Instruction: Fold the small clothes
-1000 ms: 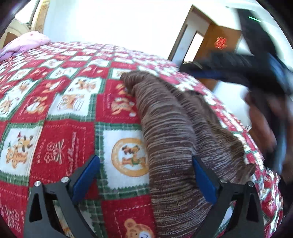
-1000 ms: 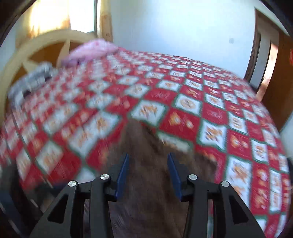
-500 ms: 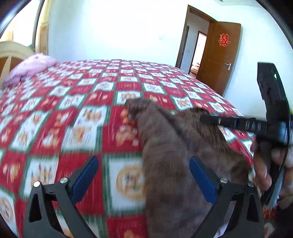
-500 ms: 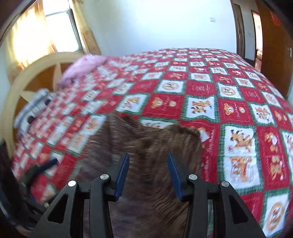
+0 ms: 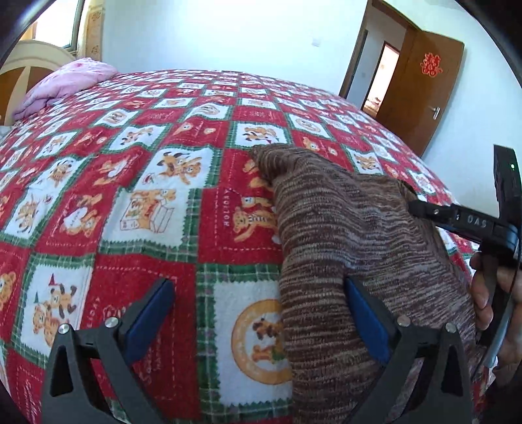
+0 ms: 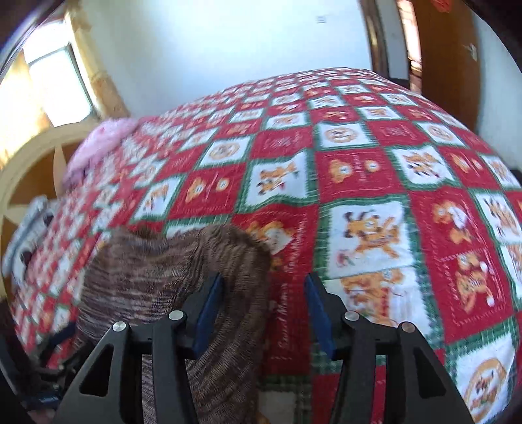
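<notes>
On the bed's red-and-white cartoon quilt (image 5: 156,228), the brown knit garment (image 5: 342,234) lies bunched at lower right, both left tongs (image 5: 257,313) and right tongs (image 6: 261,310) released, so folding seems midway and next needs an edge gripped.

From my left wrist view, a quilt (image 5: 156,182) covers the whole bed, checked in red and white squares with green plaid borders and cartoon dogs and bears printed in them. A pink pillow (image 5: 62,81) lies at its far left corner, against a cream curved headboard (image 5: 36,58) with wood panels. Behind it I see a bright window (image 5: 52,26) and a yellowish curtain (image 5: 93,36). The wall (image 5: 228,32) is plain white. At far right a brown wooden door (image 5: 421,91) stands open, a red paper ornament (image 5: 430,64) stuck on it and a metal handle (image 5: 435,112) lower down.
</notes>
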The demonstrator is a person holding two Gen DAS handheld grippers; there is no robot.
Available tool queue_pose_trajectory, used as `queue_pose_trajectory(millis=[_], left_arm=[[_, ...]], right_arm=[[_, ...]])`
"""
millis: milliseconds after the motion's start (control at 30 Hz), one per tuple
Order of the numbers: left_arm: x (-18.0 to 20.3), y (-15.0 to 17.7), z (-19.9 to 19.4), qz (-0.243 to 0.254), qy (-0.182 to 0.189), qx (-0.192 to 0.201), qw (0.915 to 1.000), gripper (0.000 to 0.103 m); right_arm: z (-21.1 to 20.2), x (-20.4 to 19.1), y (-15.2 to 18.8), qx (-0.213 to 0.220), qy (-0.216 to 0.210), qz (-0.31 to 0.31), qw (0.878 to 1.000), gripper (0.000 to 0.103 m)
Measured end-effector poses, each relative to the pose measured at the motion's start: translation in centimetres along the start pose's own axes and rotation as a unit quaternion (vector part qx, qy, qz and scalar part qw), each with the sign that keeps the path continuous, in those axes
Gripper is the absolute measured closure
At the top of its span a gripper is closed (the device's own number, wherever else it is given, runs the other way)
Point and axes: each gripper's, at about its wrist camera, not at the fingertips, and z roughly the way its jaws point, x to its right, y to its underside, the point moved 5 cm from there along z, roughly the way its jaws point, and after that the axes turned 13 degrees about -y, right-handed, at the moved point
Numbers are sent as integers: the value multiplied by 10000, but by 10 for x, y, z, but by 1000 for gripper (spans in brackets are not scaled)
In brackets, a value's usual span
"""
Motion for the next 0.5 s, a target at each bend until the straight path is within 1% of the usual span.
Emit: queue_pose_trajectory(millis=[100, 167, 200, 233, 300, 367, 433, 500], left_arm=[[-5, -1, 1, -183, 403, 25, 9990, 0], [-8, 0, -3, -311, 843, 76, 9959, 0], [-9, 2, -4, -345, 964, 54, 9947, 0], [-8, 3, -6, -356, 1101, 56, 9933, 0], [-2, 6, -9, -253, 1394, 43, 9899, 0], [4, 8, -12, -108, 1521, 35, 9883, 0], [12, 10, -12, 77, 1587, -9, 9873, 0], [18, 10, -11, 215, 1560, -53, 9875, 0]], right_arm=[[-8, 8, 3, -22, -277, 267, 9993, 51], [-10, 10, 4, -17, -373, 243, 9990, 51], [-11, 10, 4, -18, -464, 251, 9986, 51], [-10, 10, 6, -61, -601, 309, 9977, 51], [-6, 12, 10, -183, -1058, 543, 9927, 51], [-1, 13, 15, -297, -1219, 643, 9900, 51], [7, 14, 22, -458, -1107, 584, 9911, 51], [9, 14, 23, -405, -1123, 553, 9913, 51]])
